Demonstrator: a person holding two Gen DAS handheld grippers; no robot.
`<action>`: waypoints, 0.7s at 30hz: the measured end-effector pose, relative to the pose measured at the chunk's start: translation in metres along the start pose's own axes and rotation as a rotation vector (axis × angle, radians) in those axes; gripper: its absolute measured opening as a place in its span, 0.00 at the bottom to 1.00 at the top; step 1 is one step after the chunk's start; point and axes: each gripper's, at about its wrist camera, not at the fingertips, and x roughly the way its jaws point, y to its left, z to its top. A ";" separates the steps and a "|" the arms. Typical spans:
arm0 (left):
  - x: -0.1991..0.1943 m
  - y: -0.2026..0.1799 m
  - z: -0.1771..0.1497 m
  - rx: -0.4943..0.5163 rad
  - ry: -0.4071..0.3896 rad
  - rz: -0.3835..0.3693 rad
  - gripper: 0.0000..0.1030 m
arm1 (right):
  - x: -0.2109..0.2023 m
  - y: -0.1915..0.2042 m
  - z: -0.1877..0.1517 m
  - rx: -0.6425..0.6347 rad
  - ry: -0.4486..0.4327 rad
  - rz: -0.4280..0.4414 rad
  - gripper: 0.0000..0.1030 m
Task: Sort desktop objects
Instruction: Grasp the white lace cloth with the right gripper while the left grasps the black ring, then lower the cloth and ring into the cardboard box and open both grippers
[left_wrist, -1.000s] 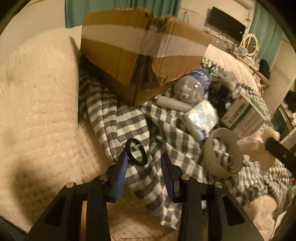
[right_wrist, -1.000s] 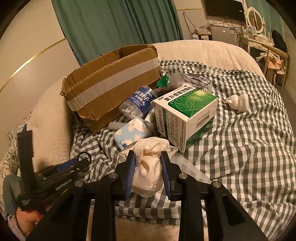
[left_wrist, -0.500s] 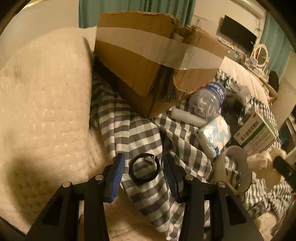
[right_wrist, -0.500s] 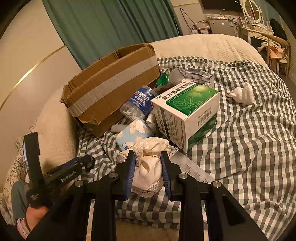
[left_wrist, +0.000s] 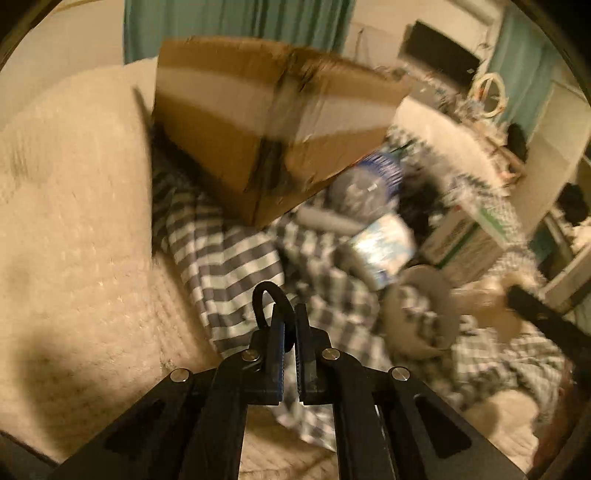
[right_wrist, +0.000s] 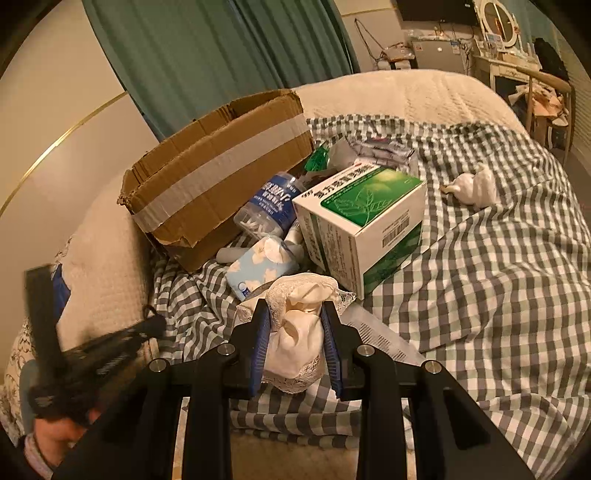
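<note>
My left gripper (left_wrist: 290, 314) is shut on a thin black ring (left_wrist: 263, 295), which sticks up squeezed into a narrow loop above the checked cloth (left_wrist: 229, 258). Just beyond stands a torn cardboard box (left_wrist: 258, 147), blurred by motion. My right gripper (right_wrist: 295, 308) is shut on a cream lace-edged cloth bundle (right_wrist: 295, 332) in front of the same box (right_wrist: 221, 166). In the right wrist view the left gripper (right_wrist: 147, 326) shows blurred at the lower left, held by a hand.
Against the box lie a blue-labelled bottle (right_wrist: 269, 210), a blue tissue pack (right_wrist: 258, 266) and a green-and-white carton (right_wrist: 362, 221). A white tape roll (left_wrist: 421, 310) sits right of my left gripper. A paper slip (right_wrist: 376, 332) and a small white figure (right_wrist: 472, 188) lie on the checked blanket (right_wrist: 480, 277).
My left gripper went from open around the black ring to shut on it, and the ring now stands up pinched. The right gripper keeps holding the cloth bundle, barely moved.
</note>
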 end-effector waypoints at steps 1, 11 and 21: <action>-0.004 0.001 0.002 0.004 -0.010 -0.008 0.05 | -0.001 0.000 0.000 -0.003 -0.003 0.000 0.26; -0.054 -0.024 0.033 0.123 -0.160 -0.081 0.05 | -0.029 0.020 0.010 -0.060 -0.082 -0.004 0.26; -0.074 -0.030 0.149 0.129 -0.303 -0.136 0.05 | -0.056 0.093 0.110 -0.165 -0.221 0.073 0.26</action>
